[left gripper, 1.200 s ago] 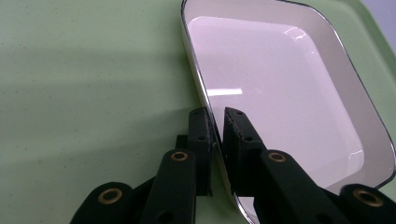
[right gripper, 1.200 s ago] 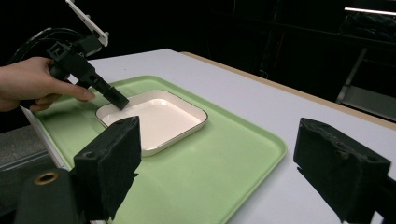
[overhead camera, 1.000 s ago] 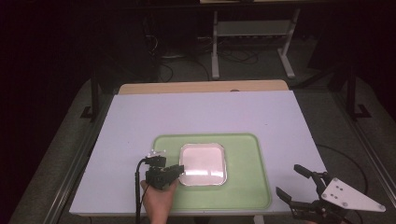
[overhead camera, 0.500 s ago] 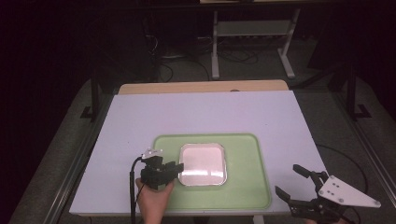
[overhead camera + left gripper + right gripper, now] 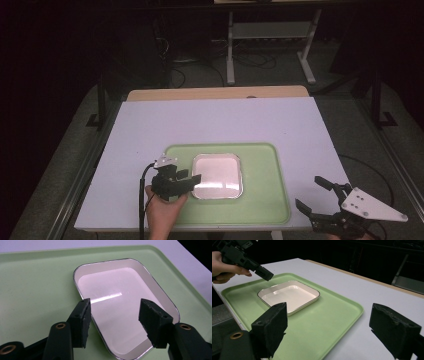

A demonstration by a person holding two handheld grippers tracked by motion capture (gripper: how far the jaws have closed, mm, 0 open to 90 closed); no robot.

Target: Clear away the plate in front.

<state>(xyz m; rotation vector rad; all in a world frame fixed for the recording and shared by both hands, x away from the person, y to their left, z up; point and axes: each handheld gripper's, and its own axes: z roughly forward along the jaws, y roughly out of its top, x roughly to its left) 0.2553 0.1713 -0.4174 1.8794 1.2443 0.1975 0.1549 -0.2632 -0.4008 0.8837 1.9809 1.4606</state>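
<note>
High view | right gripper [image 5: 314, 199] released, cropped at frame edge | left gripper [image 5: 192, 179] released over dish [image 5: 218, 175]

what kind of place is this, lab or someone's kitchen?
Probably a lab or recording workspace, not a kitchen. A white-topped table stands in a dark room, with a metal stand and loose cables on the floor behind it. On the table is just a green tray holding a white dish.

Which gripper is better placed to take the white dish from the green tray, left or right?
Left. The left gripper hangs open at the white dish's near edge. The right gripper, also open, is off the green tray, near the table corner.
</note>
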